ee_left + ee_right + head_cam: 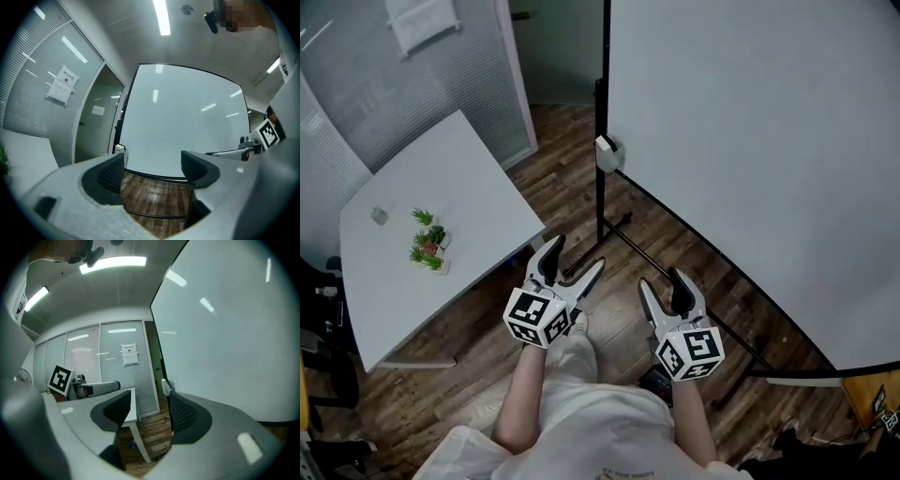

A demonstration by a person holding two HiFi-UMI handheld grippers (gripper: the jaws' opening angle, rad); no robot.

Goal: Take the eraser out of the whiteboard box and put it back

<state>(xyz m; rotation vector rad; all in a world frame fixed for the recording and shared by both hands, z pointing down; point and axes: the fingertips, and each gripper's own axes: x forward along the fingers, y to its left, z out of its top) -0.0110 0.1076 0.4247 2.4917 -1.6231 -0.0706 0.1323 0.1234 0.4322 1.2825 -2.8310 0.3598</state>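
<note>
Both grippers are up and empty. The left gripper [576, 257] has its 2 jaws spread wide, and the right gripper [661, 281] likewise, with nothing between them. The small white whiteboard box [607, 153] hangs at the edge of the big white whiteboard [750, 141], well ahead of the left gripper. The eraser isn't visible and is presumably inside. It's likely light, felt-soft underneath and stiff-backed, so pinch its stiff long sides.

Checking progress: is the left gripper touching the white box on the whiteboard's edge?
Apart. Head view shows the left gripper well short of the box, wood floor between.
</note>
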